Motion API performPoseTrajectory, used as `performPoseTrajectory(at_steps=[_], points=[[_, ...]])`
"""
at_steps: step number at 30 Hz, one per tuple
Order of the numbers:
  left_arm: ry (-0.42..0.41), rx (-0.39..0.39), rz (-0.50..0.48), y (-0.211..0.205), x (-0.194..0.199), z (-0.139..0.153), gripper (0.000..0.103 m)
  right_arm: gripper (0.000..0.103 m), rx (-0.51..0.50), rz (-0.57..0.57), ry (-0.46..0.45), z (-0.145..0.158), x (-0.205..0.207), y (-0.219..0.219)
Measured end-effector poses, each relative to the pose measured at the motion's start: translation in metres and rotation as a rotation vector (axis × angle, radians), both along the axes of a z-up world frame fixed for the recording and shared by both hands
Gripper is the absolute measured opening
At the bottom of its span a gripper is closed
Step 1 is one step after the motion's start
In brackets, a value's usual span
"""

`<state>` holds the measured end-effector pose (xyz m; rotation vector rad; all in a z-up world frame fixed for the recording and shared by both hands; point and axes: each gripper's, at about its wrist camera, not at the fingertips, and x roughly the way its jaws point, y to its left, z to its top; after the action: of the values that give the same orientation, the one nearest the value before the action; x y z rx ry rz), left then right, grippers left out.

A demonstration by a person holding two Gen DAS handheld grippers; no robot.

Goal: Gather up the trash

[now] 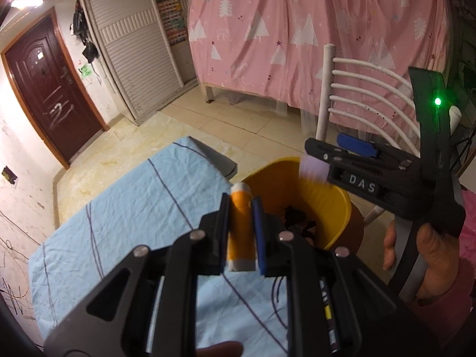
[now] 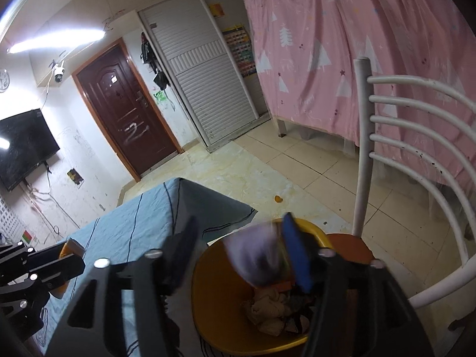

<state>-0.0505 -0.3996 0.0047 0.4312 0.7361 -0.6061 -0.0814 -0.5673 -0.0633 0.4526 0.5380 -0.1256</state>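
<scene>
Left gripper (image 1: pixel 241 223) clamped on orange tube (image 1: pixel 241 226); right gripper (image 2: pixel 238 253) spread apart above yellow bin (image 2: pixel 208 297)
A blurred pale purple scrap (image 2: pixel 255 258) lies between the open right fingers, over crumpled waste in the bin, which stands on a white chair (image 2: pixel 416 136) beside the blue-sheeted table (image 1: pixel 119 214); beyond: tiled floor (image 2: pixel 312 172), pink curtain (image 1: pixel 297 29), brown door (image 1: pixel 47 86)

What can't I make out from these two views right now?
- Purple item: motion-blurred in both views; its identity and the right gripper's hold on it cannot be told.
- Bin contents: right wrist view shows crumpled scraps, partly hidden by the gripper; too dim in the left view.
- Orange tube label: hidden by the left gripper's fingers.
- Bin base: cut off by both grippers.
</scene>
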Motion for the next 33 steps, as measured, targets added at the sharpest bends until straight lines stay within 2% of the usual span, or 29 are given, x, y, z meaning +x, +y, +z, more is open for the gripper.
performPoseTrajectory(at_steps=[4, 13, 16, 17, 18, 19, 27, 29, 30, 32, 33], points=[[0.025, -0.039, -0.027, -0.009, 0.004, 0.0, 0.014, 0.059, 0.033, -0.031, -0.024, -0.001, -0.005, -0.012], [0.171, -0.187, -0.087, -0.041, 0.021, -0.002, 0.014, 0.066, 0.109, -0.14, -0.075, -0.001, -0.031, -0.05], [0.176, -0.213, -0.1, -0.048, 0.021, -0.004, 0.015, 0.067, 0.118, -0.156, -0.082, -0.001, -0.035, -0.055], [0.178, -0.218, -0.101, -0.049, 0.021, -0.005, 0.02, 0.068, 0.12, -0.159, -0.082, -0.001, -0.035, -0.056], [0.181, -0.217, -0.099, -0.049, 0.021, -0.007, 0.037, 0.068, 0.122, -0.159, -0.082, -0.001, -0.035, -0.056], [0.183, -0.217, -0.097, -0.049, 0.022, -0.007, 0.047, 0.068, 0.124, -0.158, -0.082, -0.002, -0.035, -0.057], [0.173, -0.209, -0.076, -0.038, 0.02, -0.008, 0.048, 0.069, 0.118, -0.13, -0.08, 0.0, -0.032, -0.042], [0.167, -0.219, -0.06, -0.029, 0.02, -0.006, 0.055, 0.07, 0.111, -0.128, -0.08, 0.002, -0.031, -0.037], [0.164, -0.224, -0.051, -0.023, 0.02, -0.004, 0.062, 0.072, 0.104, -0.132, -0.077, 0.003, -0.031, -0.035], [0.149, -0.248, -0.022, -0.004, 0.019, 0.001, 0.065, 0.078, 0.063, -0.156, -0.07, 0.007, -0.033, -0.029], [0.139, -0.264, -0.01, 0.005, 0.019, 0.004, 0.071, 0.081, 0.051, -0.155, -0.077, 0.01, -0.033, -0.024]])
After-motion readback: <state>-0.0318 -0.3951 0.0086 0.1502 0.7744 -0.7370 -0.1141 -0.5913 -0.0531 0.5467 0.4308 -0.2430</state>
